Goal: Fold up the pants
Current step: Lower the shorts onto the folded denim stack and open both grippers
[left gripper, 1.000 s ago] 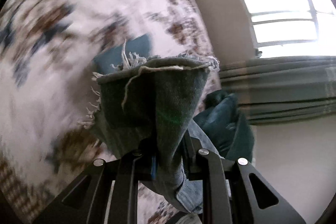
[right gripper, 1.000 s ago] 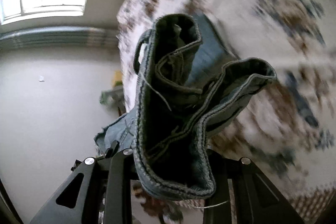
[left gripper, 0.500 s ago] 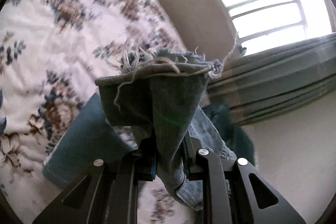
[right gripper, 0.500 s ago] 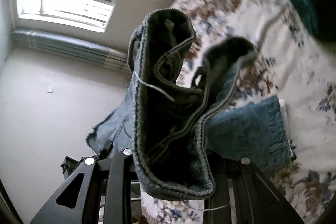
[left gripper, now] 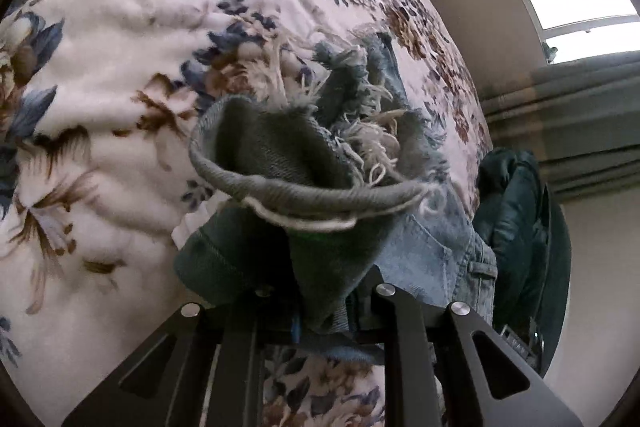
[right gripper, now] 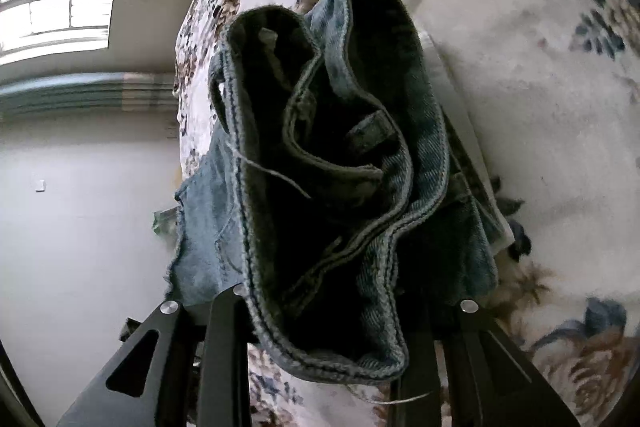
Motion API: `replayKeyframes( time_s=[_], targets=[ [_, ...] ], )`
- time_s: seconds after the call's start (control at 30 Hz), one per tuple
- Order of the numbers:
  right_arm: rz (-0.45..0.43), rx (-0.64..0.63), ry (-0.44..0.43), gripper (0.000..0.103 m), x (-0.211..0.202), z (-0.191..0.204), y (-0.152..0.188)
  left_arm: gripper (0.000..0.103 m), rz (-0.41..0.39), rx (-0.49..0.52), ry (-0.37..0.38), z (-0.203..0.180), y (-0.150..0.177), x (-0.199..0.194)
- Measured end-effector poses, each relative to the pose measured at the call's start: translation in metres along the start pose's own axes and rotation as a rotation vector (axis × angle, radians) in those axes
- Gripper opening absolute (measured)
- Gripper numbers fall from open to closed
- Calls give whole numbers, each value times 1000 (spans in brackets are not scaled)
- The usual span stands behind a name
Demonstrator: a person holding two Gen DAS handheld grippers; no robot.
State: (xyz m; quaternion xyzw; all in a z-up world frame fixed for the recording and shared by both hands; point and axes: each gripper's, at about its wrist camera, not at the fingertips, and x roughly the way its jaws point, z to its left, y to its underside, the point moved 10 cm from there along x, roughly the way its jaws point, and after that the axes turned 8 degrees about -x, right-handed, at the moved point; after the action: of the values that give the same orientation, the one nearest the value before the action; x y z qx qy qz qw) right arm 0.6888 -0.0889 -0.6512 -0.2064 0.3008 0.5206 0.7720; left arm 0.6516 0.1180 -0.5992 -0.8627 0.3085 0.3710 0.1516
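Observation:
The pants are blue denim jeans. In the left wrist view my left gripper is shut on a frayed leg hem that bunches up in front of the camera, low over the bed. More light denim with a pocket hangs just right of it. In the right wrist view my right gripper is shut on the folded waistband, with its stitched edge and a belt loop. The cloth hides both sets of fingertips.
A white bedspread with brown and blue flowers fills the area under both grippers and also shows in the right wrist view. A dark teal garment lies at the bed's edge. A window, grey curtains and a pale wall lie beyond.
Both grippers have swung down from pointing toward the window and wall to close over the bedspread, carrying the jeans. The hem now droops toward the bed. Both grips are unchanged.

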Motion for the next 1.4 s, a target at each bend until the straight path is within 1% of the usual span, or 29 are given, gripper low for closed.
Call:
replayKeyframes(
  time_s=[0.03, 0.07, 0.1, 0.13, 0.17, 0.2, 0.23, 0.27, 0.3, 0.33, 0.37, 0.43, 0.5, 0.57, 0.6, 0.63, 0.67, 0.7, 0.73, 0.77, 0.8, 0.83, 0.87, 0.93, 1.0, 1.17, 1.23, 1.3, 1.4],
  targets=[
    [14, 24, -2, 49, -1, -4, -1, 17, -4, 10, -2, -2, 2, -5],
    [14, 47, 8, 54, -5, -7, -2, 18, -7, 15, -9, 2, -3, -10],
    [4, 56, 9, 55, -8, -10, -3, 19, -11, 18, -28, 4, -4, -17],
    [-12, 63, 7, 55, -14, -11, -3, 24, -13, 15, -39, 7, -6, -22],
    [-32, 63, 24, 55, -20, -15, -2, 31, -12, 13, -52, 12, -8, -25],
    [-41, 62, 33, 56, -22, -18, -2, 36, -13, 15, -75, 16, -10, -28],
    [-57, 55, 62, 55, -25, -21, -1, 42, -19, 15, -83, 20, -13, -29],
    [-75, 46, 80, 54, -28, -21, 2, 47, -27, 17, -97, 24, -17, -29],
    [-91, 41, 93, 51, -28, -22, 3, 48, -31, 14, -107, 28, -21, -28],
    [-94, 41, 112, 46, -26, -23, 4, 49, -27, 8, -109, 31, -24, -25],
    [-99, 49, 123, 45, -24, -24, 4, 50, -17, 1, -113, 33, -27, -21],
    [-101, 67, 131, 45, -25, -25, 8, 53, 14, -8, -150, 39, -29, -11],
    [-77, 106, 128, 51, -20, -32, 7, 53, 34, -37, -148, 44, -30, -9],
    [-58, 96, 158, 71, -25, -29, 11, 54, 36, -27, -165, 42, -28, -16],
    [-57, 72, 181, 76, -28, -26, 11, 57, 28, -3, -195, 41, -26, -22],
    [-66, 16, 224, 86, -34, -20, 11, 62, 3, 55, -241, 36, -24, -32],
    [-77, -37, 276, 92, -41, -15, 11, 72, -18, 105, -273, 31, -22, -39],
    [-86, -71, 313, 92, -47, -11, 13, 78, -44, 177, -326, 26, -19, -47],
    [-100, -141, 389, 92, -54, -4, 15, 85, -76, 268, -398, 20, -17, -54],
    [-113, -199, 462, 92, -61, 2, 16, 85, -115, 363, -456, 12, -14, -62],
    [-126, -258, 540, 92, -68, 9, 19, 85, -143, 431, -493, 7, -12, -68],
    [-138, -298, 589, 92, -75, 14, 22, 85, -168, 503, -532, 0, -7, -75],
    [-163, -364, 667, 92, -84, 24, 27, 85, -171, 550, -549, -5, -1, -80],
    [-207, -449, 774, 92, -104, 43, 42, 85, -165, 592, -547, -14, 8, -90],
    [-238, -488, 818, 92, -123, 59, 58, 85, -162, 628, -535, -26, 19, -104],
    [-281, -517, 805, 92, -175, 99, 104, 85, -187, 697, -502, -60, 46, -154],
    [-298, -537, 802, 92, -195, 117, 124, 85, -208, 719, -499, -70, 57, -179],
    [-325, -565, 800, 92, -224, 137, 149, 85, -224, 738, -482, -80, 73, -208],
    [-348, -592, 784, 92, -256, 164, 181, 85, -245, 762, -461, -91, 96, -245]
  ],
)
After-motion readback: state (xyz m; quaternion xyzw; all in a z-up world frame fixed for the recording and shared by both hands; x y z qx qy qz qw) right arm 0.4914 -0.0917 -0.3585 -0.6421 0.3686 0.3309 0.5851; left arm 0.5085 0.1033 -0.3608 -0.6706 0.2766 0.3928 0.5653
